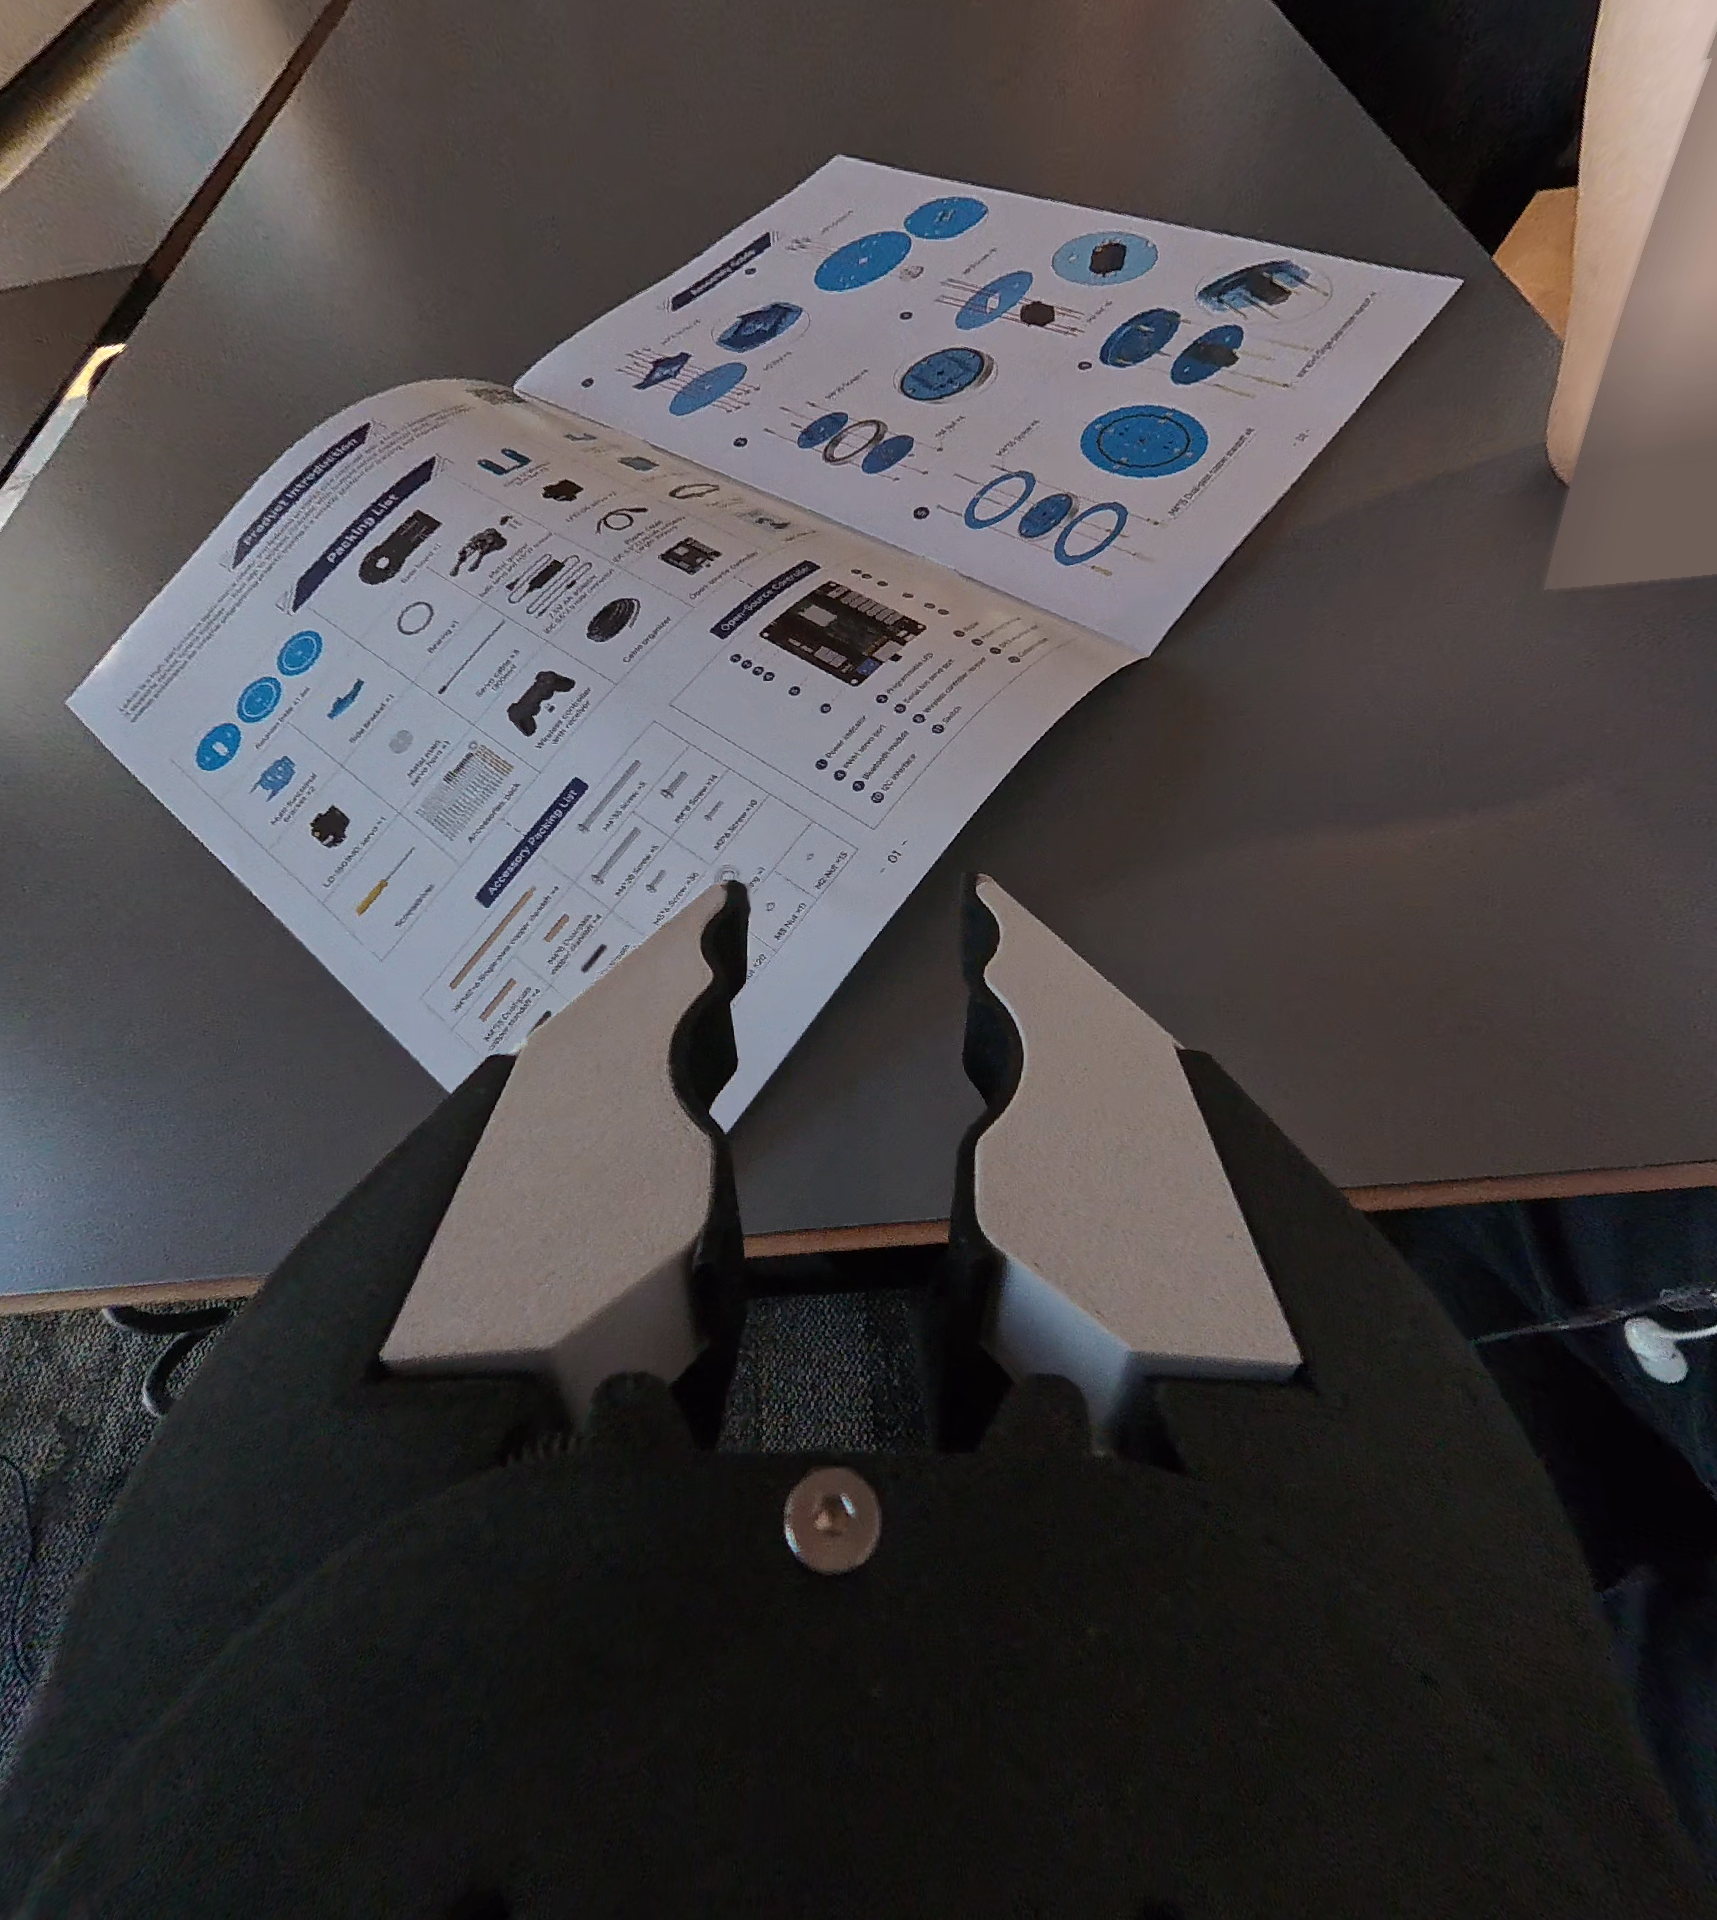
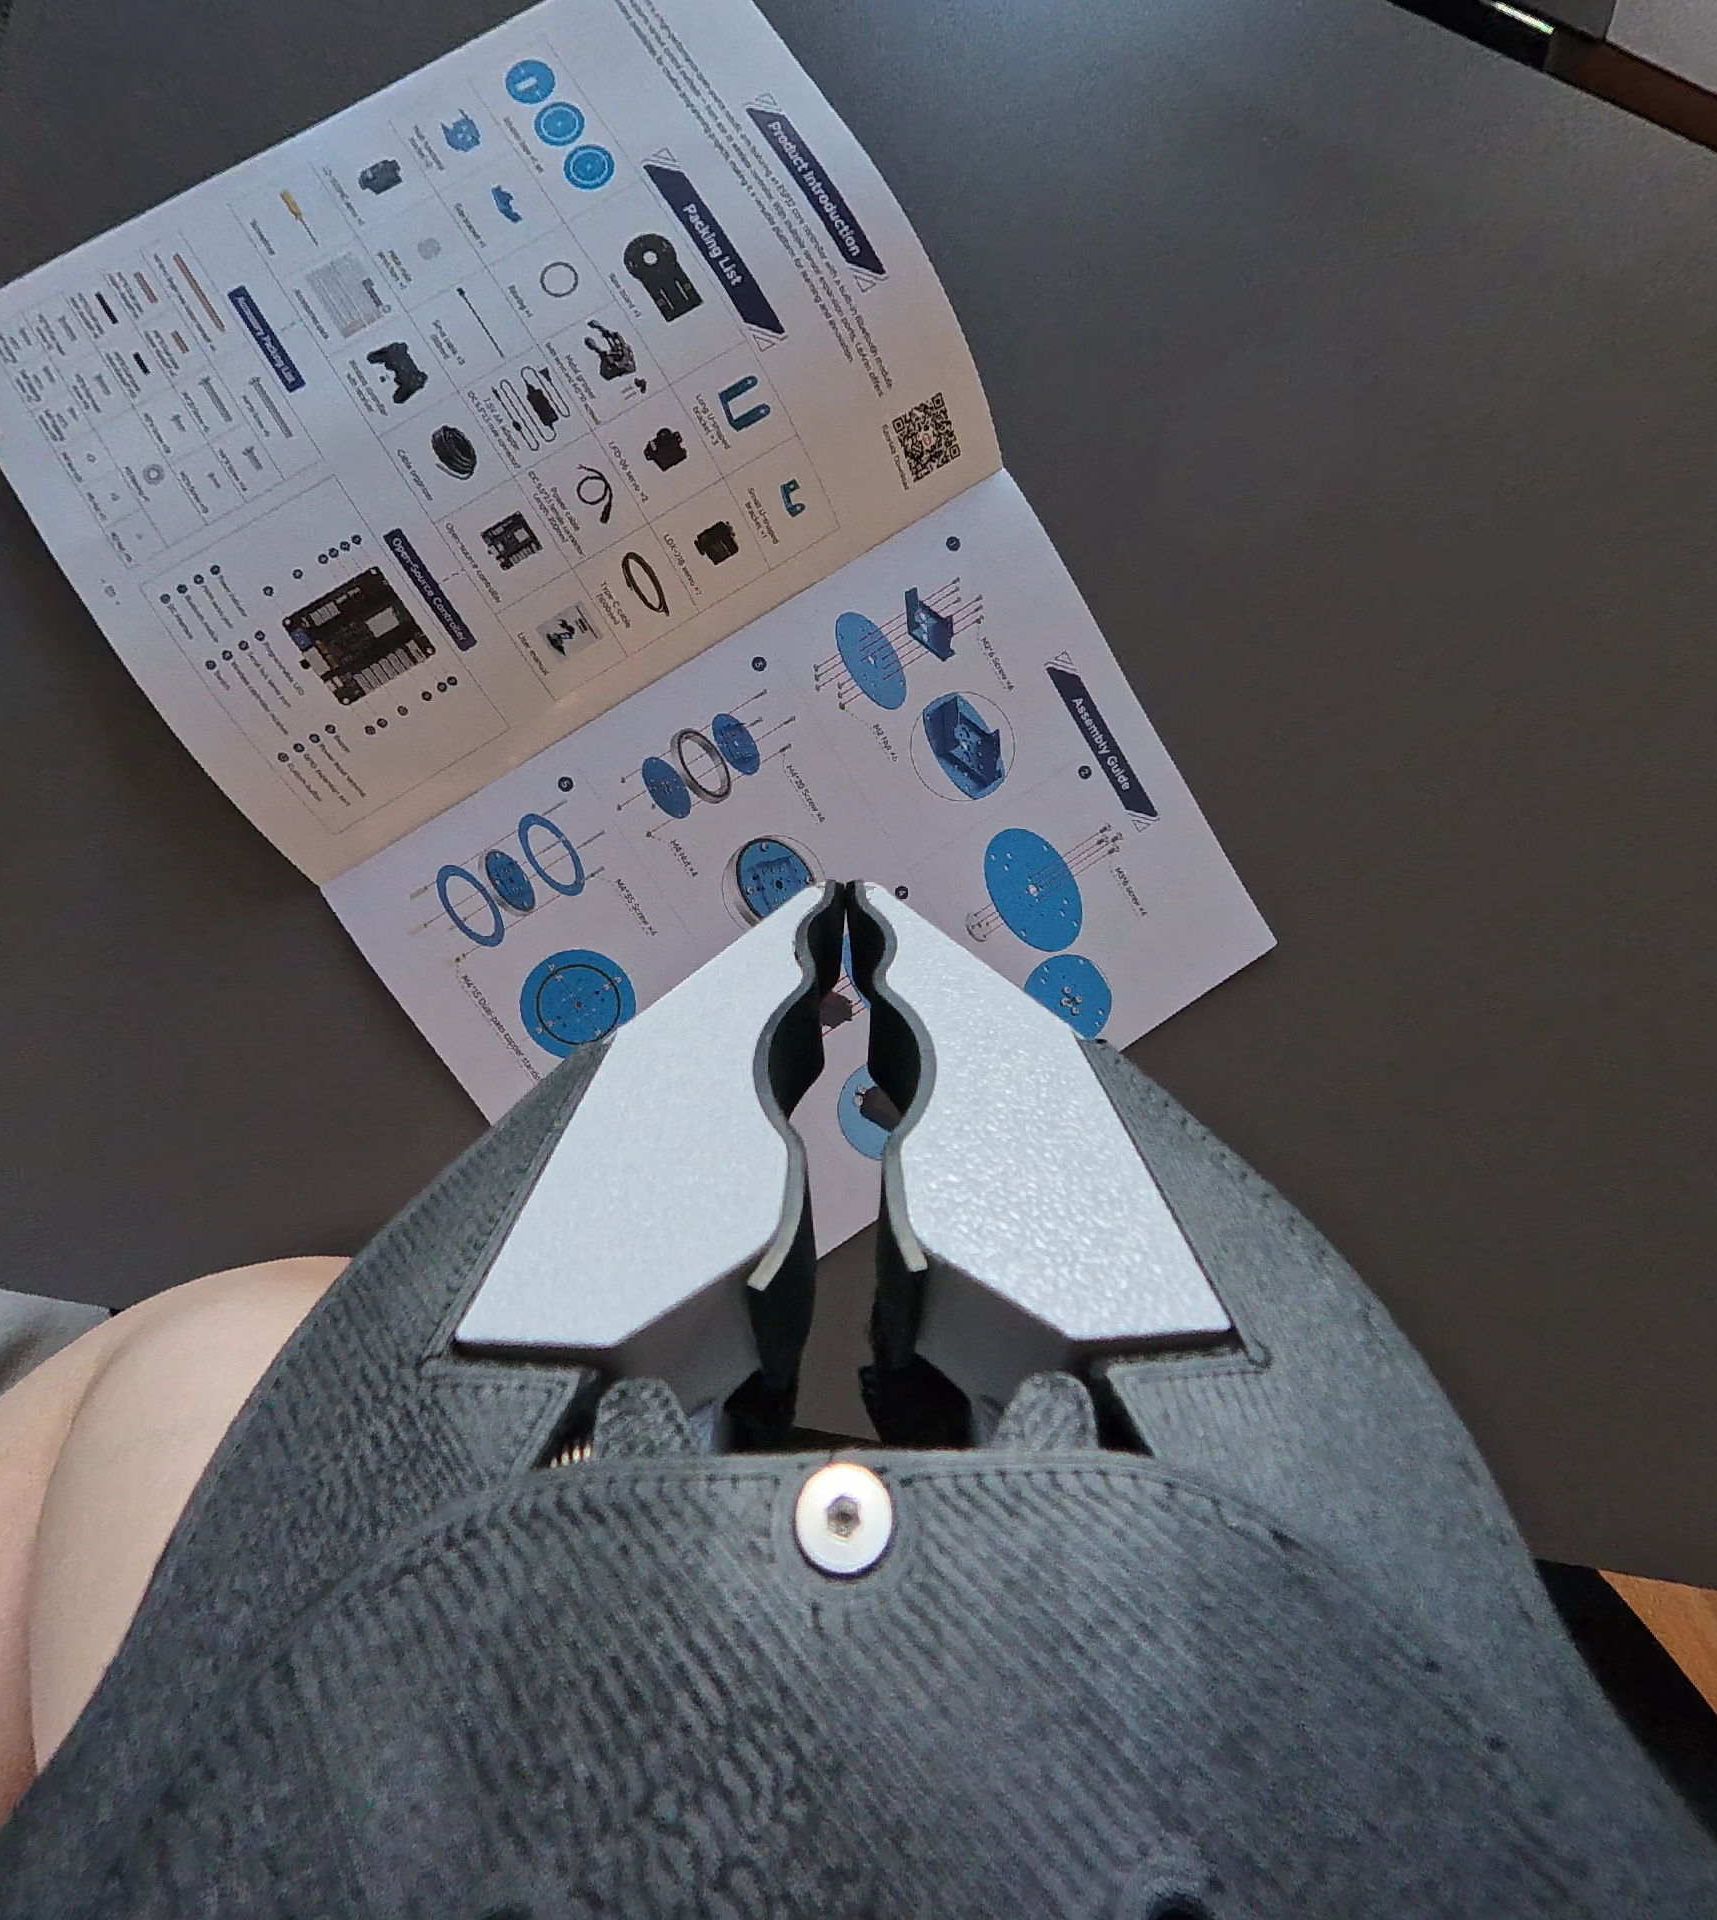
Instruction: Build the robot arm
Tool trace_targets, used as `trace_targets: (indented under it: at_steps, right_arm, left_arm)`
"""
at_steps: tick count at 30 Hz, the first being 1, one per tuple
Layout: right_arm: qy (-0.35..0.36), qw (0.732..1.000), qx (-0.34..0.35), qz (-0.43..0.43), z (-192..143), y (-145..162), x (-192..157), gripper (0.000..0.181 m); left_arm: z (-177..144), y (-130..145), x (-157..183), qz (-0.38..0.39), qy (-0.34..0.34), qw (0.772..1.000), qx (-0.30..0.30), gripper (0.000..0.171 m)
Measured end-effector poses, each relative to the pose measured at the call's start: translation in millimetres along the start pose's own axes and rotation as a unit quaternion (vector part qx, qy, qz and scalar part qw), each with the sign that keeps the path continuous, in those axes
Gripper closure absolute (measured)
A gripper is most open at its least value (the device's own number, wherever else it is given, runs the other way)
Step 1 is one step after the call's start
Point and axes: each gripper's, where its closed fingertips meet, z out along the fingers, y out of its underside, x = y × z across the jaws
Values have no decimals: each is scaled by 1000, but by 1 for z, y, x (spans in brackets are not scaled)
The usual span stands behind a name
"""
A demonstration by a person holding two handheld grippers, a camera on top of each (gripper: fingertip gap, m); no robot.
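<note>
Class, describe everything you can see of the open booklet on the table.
The booklet is thin white paper, printed with blue and black diagrams. It lies open on the dark grey table, one page curving up near the fold. The shut right tool is over one page; the open left tool is at the other's corner. Contact cannot be told.

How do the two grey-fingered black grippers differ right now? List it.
The left gripper is open, a clear gap between its tips; the right gripper is shut, tips meeting. The left sits at the edge of the open white instruction booklet; the right is over its page of blue diagrams. Both hold nothing.
</note>
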Motion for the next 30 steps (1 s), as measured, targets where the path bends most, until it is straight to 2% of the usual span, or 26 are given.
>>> trace_targets:
  at_steps: [21, 27, 30]
  right_arm:
    - [-1, 1000, -3, -13, 2, -6, -4, 181]
    - [37, 998, 39, -17, -8, -27, 7, 181]
    - [68, 995, 65, -32, -11, -51, 9, 181]
  left_arm:
    - [-29, -21, -20, -41, -16, 998, 54, 133]
    - [-33, -27, -21, -69, 5, 995, 78, 133]
    - [-42, -42, -20, -104, 27, 988, 107, 130]
